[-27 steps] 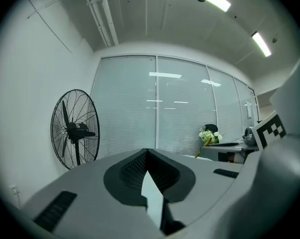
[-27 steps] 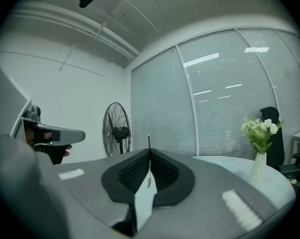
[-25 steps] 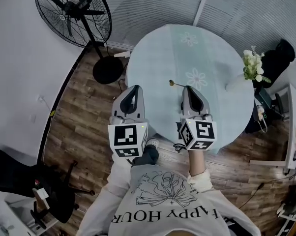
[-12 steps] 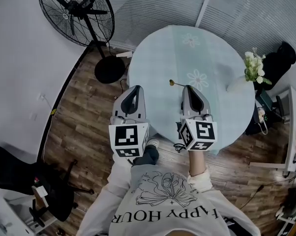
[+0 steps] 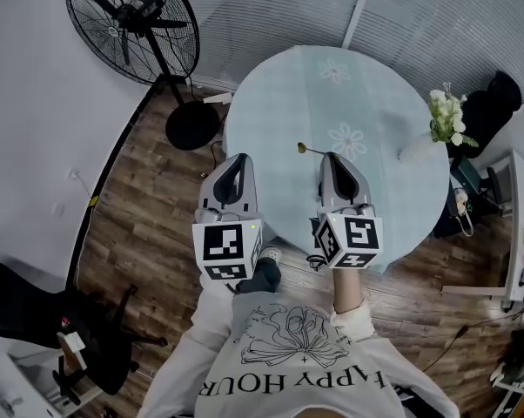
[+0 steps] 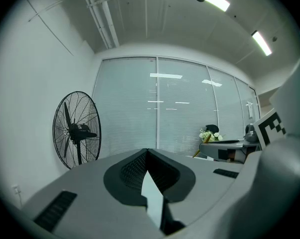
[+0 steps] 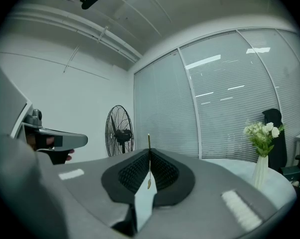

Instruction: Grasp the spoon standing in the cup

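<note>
A thin gold spoon [image 5: 310, 150] sticks out to the left from the tips of my right gripper [image 5: 331, 157], over the round pale-blue table [image 5: 375, 94]. In the right gripper view the spoon [image 7: 149, 142] stands upright between the closed jaws of the right gripper [image 7: 149, 152], handle up and small bowl down. No cup shows in any view. My left gripper [image 5: 238, 159] hangs beside the table's left edge over the wooden floor. Its jaws meet at the tip in the left gripper view [image 6: 147, 151], with nothing between them.
A vase of white flowers [image 5: 445, 116] stands at the table's right edge and also shows in the right gripper view [image 7: 262, 133]. A black standing fan [image 5: 131, 24] is at the far left by the blinds. A black chair [image 5: 36, 312] sits at the lower left.
</note>
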